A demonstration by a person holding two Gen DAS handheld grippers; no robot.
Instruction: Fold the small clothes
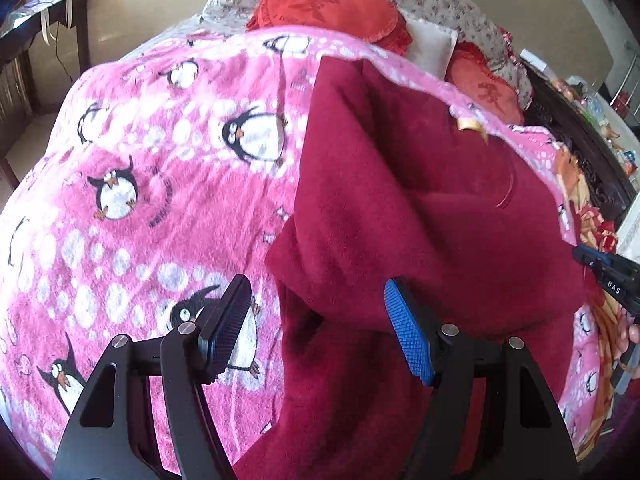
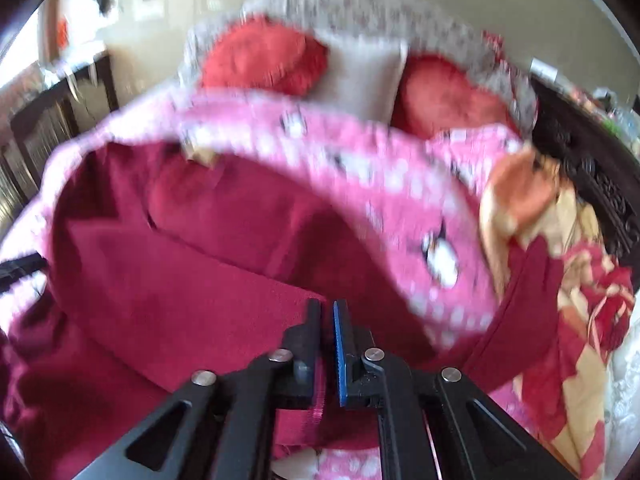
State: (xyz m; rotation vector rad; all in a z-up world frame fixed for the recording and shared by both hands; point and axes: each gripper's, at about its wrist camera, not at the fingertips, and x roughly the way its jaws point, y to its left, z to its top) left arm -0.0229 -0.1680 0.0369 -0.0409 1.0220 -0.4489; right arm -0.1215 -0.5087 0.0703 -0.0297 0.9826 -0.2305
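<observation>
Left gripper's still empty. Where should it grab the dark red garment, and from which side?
Probably the near left edge of the dark red garment, coming down from the pink blanket side. That edge lies between the open left gripper fingers, with bare blanket beside it.

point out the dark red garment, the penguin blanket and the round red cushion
dark red garment (image 1: 400,208), left wrist view, middle of its folded body
penguin blanket (image 1: 160,200), left wrist view, bare pink area
round red cushion (image 1: 328,4), left wrist view, its face
</observation>
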